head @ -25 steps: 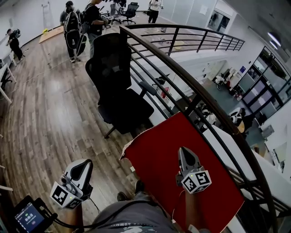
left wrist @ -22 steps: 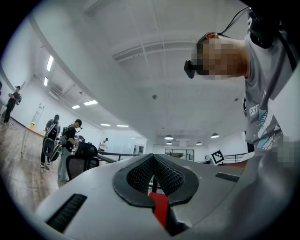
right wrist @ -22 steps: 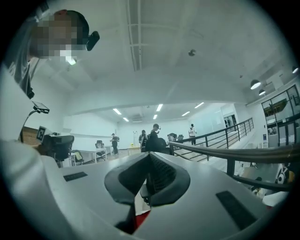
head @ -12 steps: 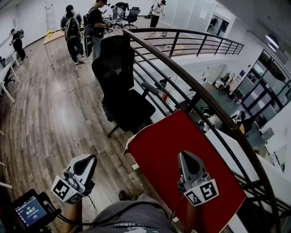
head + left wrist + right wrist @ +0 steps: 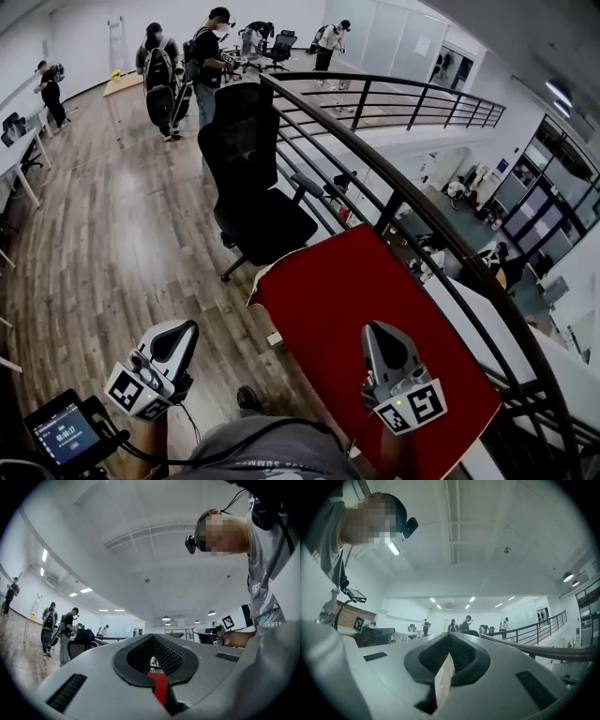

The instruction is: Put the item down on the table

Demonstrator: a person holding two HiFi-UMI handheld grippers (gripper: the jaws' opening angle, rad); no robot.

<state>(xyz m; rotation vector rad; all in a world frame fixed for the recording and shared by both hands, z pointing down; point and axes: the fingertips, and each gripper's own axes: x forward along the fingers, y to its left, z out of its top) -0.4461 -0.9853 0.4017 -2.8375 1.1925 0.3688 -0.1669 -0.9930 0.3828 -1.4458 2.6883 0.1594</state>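
Note:
A large red sheet with a pale torn corner at its left spreads out in front of me in the head view. My right gripper points away from me over it. In the right gripper view the right gripper is shut, and the sheet's pale edge stands clamped in the slit. My left gripper hangs over the wooden floor, apart from the sheet. In the left gripper view the left gripper has its tips together. A red strip shows low in its slit; I cannot tell what it is.
A black office chair stands beyond the sheet's left corner. A curved black railing runs along the right. Several people stand far back on the wooden floor. A small screen sits by my left wrist.
The head view has tilted up, showing more of the room. The right gripper and the red sheet have shifted slightly down in view together. The left gripper has hardly moved.

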